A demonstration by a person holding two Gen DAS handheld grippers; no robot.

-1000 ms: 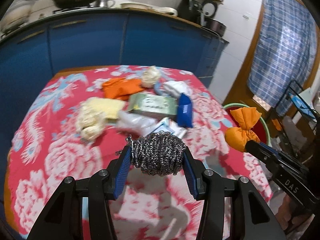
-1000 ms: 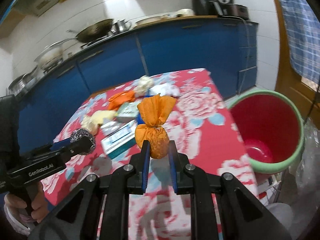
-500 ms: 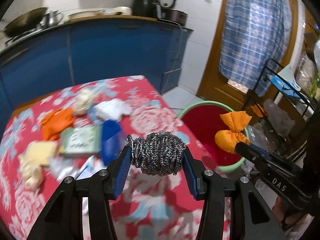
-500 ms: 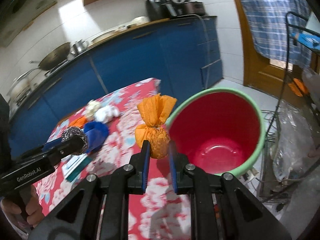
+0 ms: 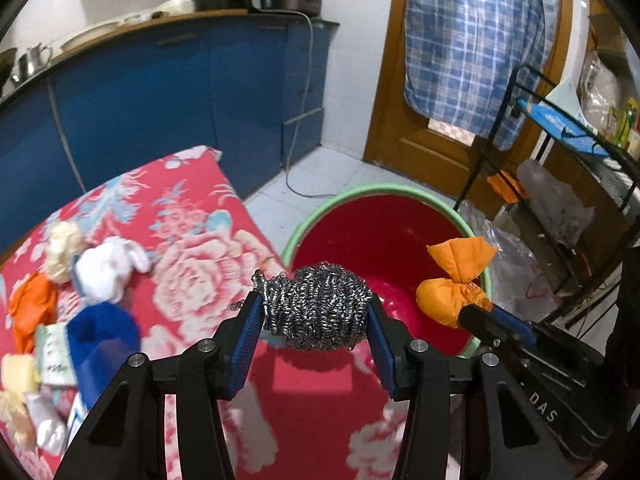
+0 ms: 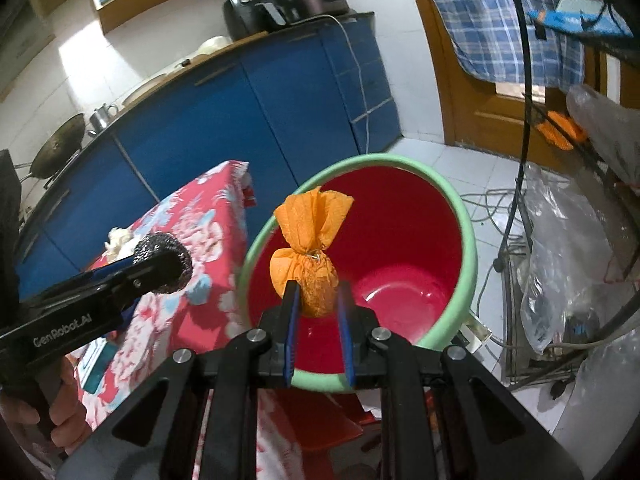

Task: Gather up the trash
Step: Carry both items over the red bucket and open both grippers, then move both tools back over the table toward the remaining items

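My left gripper (image 5: 316,316) is shut on a steel wool scrubber (image 5: 318,310), held over the table's right edge beside the red bin (image 5: 384,240). My right gripper (image 6: 318,300) is shut on a tied orange bag (image 6: 310,256), which hangs above the bin's (image 6: 400,256) open mouth. The bin has a green rim and looks empty inside. In the right wrist view the left gripper (image 6: 160,256) with the scrubber (image 6: 166,250) sits left of the bin. Seen from the left wrist, the orange bag (image 5: 452,284) is over the bin's right rim.
More trash lies on the red floral table (image 5: 192,280): a white wad (image 5: 108,268), a blue scrap (image 5: 100,336), an orange piece (image 5: 28,308), a green packet (image 5: 54,350). Blue cabinets (image 5: 160,120) stand behind. A black wire rack (image 5: 560,200) with plastic bags stands right of the bin.
Both grippers have swung right, from over the table's middle to the bin. The orange bag now hangs over the bin's mouth and the scrubber is at the table's edge. Both grips are unchanged.
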